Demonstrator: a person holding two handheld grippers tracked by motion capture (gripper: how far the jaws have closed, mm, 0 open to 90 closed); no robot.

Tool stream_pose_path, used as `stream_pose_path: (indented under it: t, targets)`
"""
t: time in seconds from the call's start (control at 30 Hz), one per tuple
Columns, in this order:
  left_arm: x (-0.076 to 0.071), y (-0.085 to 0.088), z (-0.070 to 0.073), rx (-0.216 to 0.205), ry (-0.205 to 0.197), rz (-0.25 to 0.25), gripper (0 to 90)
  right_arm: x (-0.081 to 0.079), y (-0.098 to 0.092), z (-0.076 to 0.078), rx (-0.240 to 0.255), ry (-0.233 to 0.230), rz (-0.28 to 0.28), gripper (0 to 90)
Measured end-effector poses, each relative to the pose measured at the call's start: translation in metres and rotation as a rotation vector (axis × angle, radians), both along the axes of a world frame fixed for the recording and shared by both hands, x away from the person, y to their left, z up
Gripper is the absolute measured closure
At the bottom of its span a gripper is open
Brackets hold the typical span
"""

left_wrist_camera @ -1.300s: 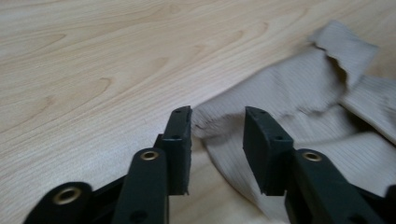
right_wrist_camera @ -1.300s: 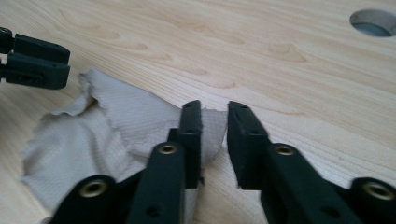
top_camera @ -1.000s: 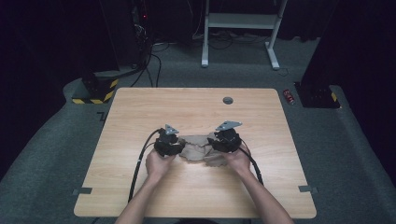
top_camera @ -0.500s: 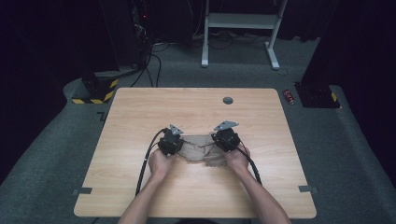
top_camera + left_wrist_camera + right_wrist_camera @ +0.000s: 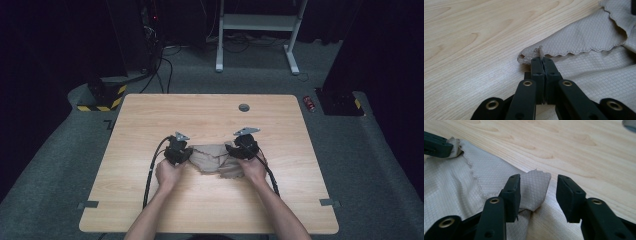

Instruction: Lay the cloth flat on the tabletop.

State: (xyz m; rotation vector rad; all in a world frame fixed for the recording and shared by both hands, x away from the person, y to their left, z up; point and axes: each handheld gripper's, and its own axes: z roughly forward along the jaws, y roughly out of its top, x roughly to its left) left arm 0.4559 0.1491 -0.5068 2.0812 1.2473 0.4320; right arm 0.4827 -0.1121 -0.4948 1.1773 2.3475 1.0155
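Observation:
A beige quilted cloth (image 5: 215, 159) lies crumpled on the wooden table (image 5: 200, 115) between both hands. My left gripper (image 5: 187, 152) is at its left edge. In the left gripper view that gripper (image 5: 541, 59) is shut on a scalloped corner of the cloth (image 5: 586, 40). My right gripper (image 5: 231, 150) is at the cloth's right side. In the right gripper view its jaws (image 5: 537, 187) have just been opening and stand apart, with a folded-up corner of the cloth (image 5: 534, 190) leaning on the left pad. The left gripper (image 5: 436, 146) pinches the far corner there.
A round grey grommet hole (image 5: 244, 107) sits near the table's far edge. Black cables trail from both grippers toward the near edge. Dark floor, a white stand and black equipment lie beyond the table. Bare wood surrounds the cloth.
Both hands have stayed about where they were. The cloth between them now reaches a little further toward the near right than a second ago.

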Motion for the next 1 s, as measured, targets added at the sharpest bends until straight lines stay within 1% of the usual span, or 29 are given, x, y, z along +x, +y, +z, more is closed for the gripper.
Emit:
stream_pose_path:
  t: [0.03,0.07,0.1,0.13,0.17,0.2,0.23,0.27,0.3,0.33,0.37,0.4,0.47,0.5,0.53,0.57,0.6,0.63,0.7,0.73,0.77,0.8,0.83,0.87,0.9,0.93,0.97,1.0]
  targets:
    - [0.000,-0.001,-0.001,-0.004,0.006,0.000,88.2,0.002,0.001,-0.001,-0.006,0.027,0.001,60.6]
    - [0.000,0.000,-0.002,-0.001,0.010,0.000,88.3,0.005,0.004,-0.003,-0.028,0.048,0.025,73.0]
    - [0.000,0.001,-0.001,0.000,0.009,0.000,88.2,0.005,0.006,-0.003,-0.037,0.050,0.033,78.1]
    - [0.000,0.001,-0.001,0.000,0.009,0.000,88.3,0.005,0.006,-0.003,-0.037,0.050,0.033,78.1]
    - [0.000,0.003,0.000,0.000,0.005,0.003,88.3,0.004,0.009,-0.001,-0.064,0.035,0.060,87.4]
    - [-0.001,0.004,0.001,-0.002,0.005,0.004,88.3,0.004,0.009,-0.001,-0.064,0.035,0.060,87.4]
    - [-0.003,0.007,0.005,0.000,-0.012,0.005,88.4,0.002,0.009,0.001,-0.063,0.022,0.058,88.0]
    - [-0.003,0.007,0.005,0.000,-0.012,0.005,88.4,0.002,0.008,0.004,-0.055,0.012,0.055,88.0]
    - [-0.004,0.008,0.007,-0.003,-0.023,0.006,88.4,0.001,0.006,0.007,-0.041,-0.002,0.049,87.9]
    - [-0.005,0.009,0.010,-0.005,-0.034,0.008,88.4,0.001,0.006,0.007,-0.041,-0.002,0.049,87.9]
    - [-0.005,0.011,0.012,-0.012,-0.045,0.009,88.5,-0.001,0.002,0.014,-0.022,-0.040,0.042,87.6]
    - [-0.006,0.012,0.014,-0.020,-0.053,0.014,88.5,-0.001,0.002,0.014,-0.022,-0.040,0.042,87.6]
    - [-0.006,0.014,0.017,-0.036,-0.065,0.022,88.5,-0.003,-0.002,0.022,-0.007,-0.075,0.028,87.4]
    - [-0.005,0.015,0.017,-0.047,-0.069,0.029,88.6,-0.002,-0.006,0.028,0.026,-0.094,0.004,87.5]
    - [-0.004,0.015,0.016,-0.052,-0.068,0.032,88.6,-0.002,-0.006,0.028,0.026,-0.094,0.004,87.5]
    - [-0.002,0.016,0.015,-0.059,-0.062,0.039,88.6,0.002,-0.010,0.027,0.048,-0.073,-0.024,87.5]
    - [0.002,0.015,0.011,-0.045,-0.050,0.051,88.5,0.006,-0.012,0.025,0.040,-0.057,-0.040,87.6]
    - [0.002,0.015,0.011,-0.045,-0.050,0.051,88.5,0.006,-0.012,0.025,0.040,-0.057,-0.040,87.6]
    - [0.010,0.012,0.009,-0.019,-0.043,0.060,88.6,0.013,-0.014,0.020,0.025,-0.035,-0.075,87.6]
    - [0.012,0.010,0.008,-0.012,-0.050,0.066,88.5,0.017,-0.015,0.018,0.019,-0.023,-0.093,87.5]
    - [0.015,0.010,0.006,-0.012,-0.056,0.075,88.5,0.020,-0.015,0.017,0.010,-0.021,-0.106,87.4]
    - [0.017,0.010,0.004,-0.014,-0.050,0.085,88.5,0.023,-0.016,0.015,0.001,-0.012,-0.117,87.3]
    - [0.018,0.010,0.002,-0.020,-0.042,0.092,88.1,0.027,-0.016,0.012,-0.016,0.000,-0.126,84.6]
    - [0.020,0.011,-0.001,-0.023,-0.027,0.101,88.1,0.027,-0.016,0.012,-0.016,0.000,-0.126,84.6]
    - [0.021,0.011,-0.004,-0.014,-0.017,0.114,86.3,0.029,-0.016,0.010,-0.018,0.010,-0.133,80.6]
    - [0.021,0.011,-0.005,-0.007,-0.012,0.117,80.9,0.030,-0.017,0.007,-0.016,0.027,-0.144,76.5]
    - [0.020,0.011,-0.006,-0.001,-0.008,0.121,77.5,0.031,-0.018,0.006,-0.015,0.036,-0.148,74.8]
    - [0.020,0.011,-0.005,0.003,-0.010,0.121,72.1,0.031,-0.019,0.004,-0.016,0.045,-0.150,72.8]
